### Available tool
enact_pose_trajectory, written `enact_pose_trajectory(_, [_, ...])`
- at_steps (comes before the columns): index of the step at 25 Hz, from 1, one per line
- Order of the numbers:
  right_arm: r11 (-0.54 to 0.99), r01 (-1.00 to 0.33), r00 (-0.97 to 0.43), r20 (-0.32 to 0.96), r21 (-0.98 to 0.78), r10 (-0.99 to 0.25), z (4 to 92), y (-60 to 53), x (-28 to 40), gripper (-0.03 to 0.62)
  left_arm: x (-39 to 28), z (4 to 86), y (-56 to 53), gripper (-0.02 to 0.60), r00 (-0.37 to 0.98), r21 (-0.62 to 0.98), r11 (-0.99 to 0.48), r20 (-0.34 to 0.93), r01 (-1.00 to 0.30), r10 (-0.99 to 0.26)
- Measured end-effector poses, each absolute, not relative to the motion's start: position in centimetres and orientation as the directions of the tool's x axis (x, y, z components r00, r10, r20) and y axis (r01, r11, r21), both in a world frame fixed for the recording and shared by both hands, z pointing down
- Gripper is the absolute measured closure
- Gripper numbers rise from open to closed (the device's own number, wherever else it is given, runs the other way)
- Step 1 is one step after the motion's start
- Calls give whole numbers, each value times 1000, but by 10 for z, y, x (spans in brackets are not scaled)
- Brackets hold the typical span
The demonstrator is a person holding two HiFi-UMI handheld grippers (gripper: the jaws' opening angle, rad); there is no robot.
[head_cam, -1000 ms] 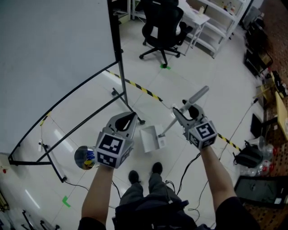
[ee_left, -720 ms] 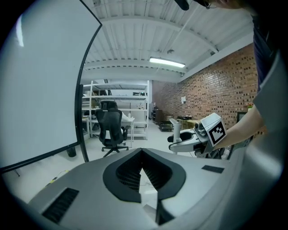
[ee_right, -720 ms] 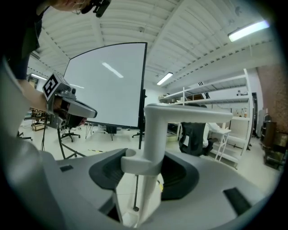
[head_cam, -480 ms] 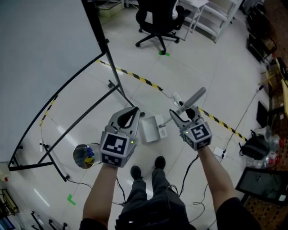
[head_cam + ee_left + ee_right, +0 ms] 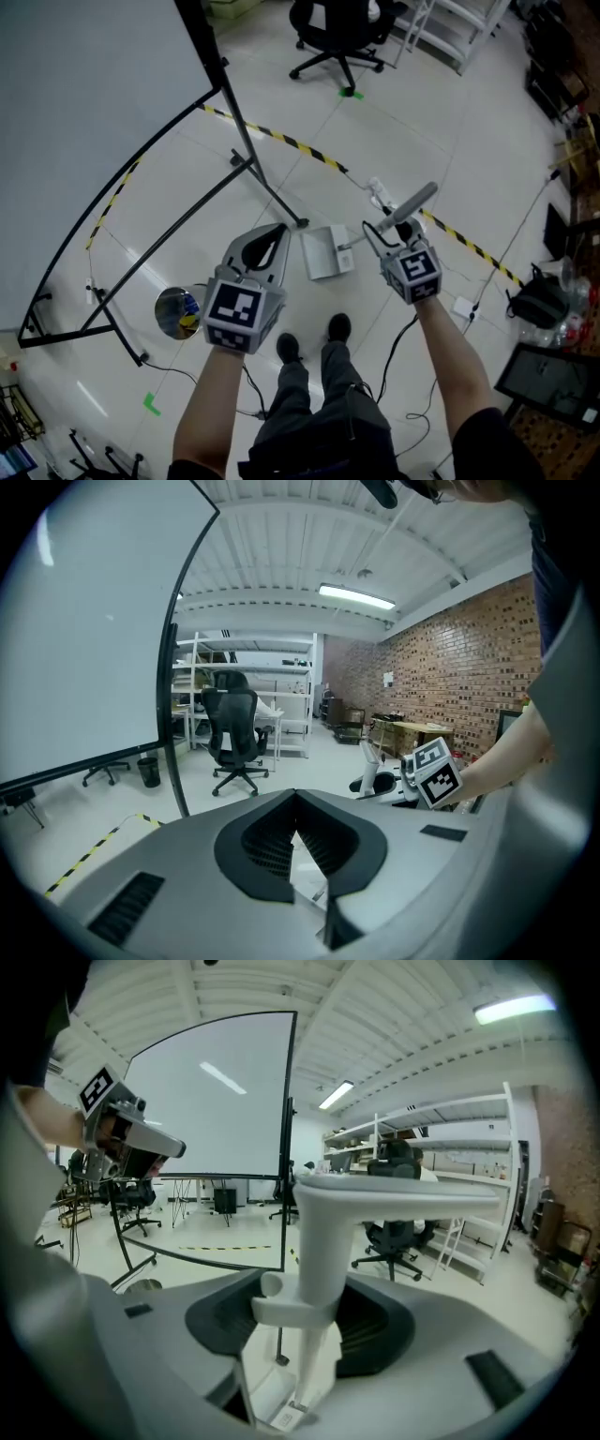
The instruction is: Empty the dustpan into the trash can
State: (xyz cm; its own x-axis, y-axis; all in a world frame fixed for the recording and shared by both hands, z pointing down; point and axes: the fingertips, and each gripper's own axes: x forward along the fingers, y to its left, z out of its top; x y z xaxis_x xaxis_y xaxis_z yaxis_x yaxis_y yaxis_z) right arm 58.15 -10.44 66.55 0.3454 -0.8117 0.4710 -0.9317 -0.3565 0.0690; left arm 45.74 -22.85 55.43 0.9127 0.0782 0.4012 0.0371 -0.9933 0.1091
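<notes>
Below the head camera, the dustpan is seen with its pan low, and whether it touches the floor cannot be told. Its long handle is clamped by the right tongs. Just left of the dustpan the left tongs are seen with jaws together and nothing between them. Farther left of the dustpan, well apart from it, the trash can stands on the floor. Beyond the dustpan a striped tape line and an office chair are seen.

From the left gripper view, the left tongs are shown closed and empty.

From the right gripper view, the right tongs are shown closed on the dustpan's white handle, which stands upright between the jaws.
</notes>
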Motion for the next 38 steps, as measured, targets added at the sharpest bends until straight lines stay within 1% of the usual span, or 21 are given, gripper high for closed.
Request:
enact_pose_trajectory(3, [-401,-914,377,487,59,-788,673,-99,591,351,455,559,-227,589,913,120,-992,401,36,82])
enact_pose_trajectory(4, [-420,-906,388,498,52,-775,676,-94,595,338,453,560,-226,589,911,123,-992,403,36,83])
enact_pose_trajectory(5, [-440,-897,399,511,45,-761,680,-89,600,297,452,561,-226,589,910,126,-991,405,35,83])
enact_pose_trajectory(8, [-496,-868,430,532,21,-729,688,-73,617,295,450,559,-228,589,914,131,-991,397,30,81])
enact_pose_trajectory(10, [-527,-850,445,539,2,-715,691,-61,624,273,449,557,-228,589,919,139,-990,386,30,82])
enact_pose_trajectory(14, [-606,-795,486,579,-18,-655,699,-34,634,233,447,562,-226,589,906,129,-991,414,40,90])
enact_pose_trajectory(17, [-659,-752,518,605,-16,-605,701,-9,638,233,446,563,-223,589,904,131,-990,416,46,97])
enact_pose_trajectory(24, [-727,-687,576,601,-10,-554,708,50,644,233,457,571,-203,589,894,126,-988,427,86,132])
enact_pose_trajectory(28, [-749,-661,597,575,-44,-560,709,75,651,233,466,576,-184,589,881,118,-986,445,120,160])
enact_pose_trajectory(33, [-741,-668,587,564,-67,-581,706,90,651,233,488,577,-157,589,868,117,-980,455,162,198])
enact_pose_trajectory(38, [-715,-697,570,560,-59,-602,694,89,634,233,512,568,-110,589,843,94,-956,455,277,288])
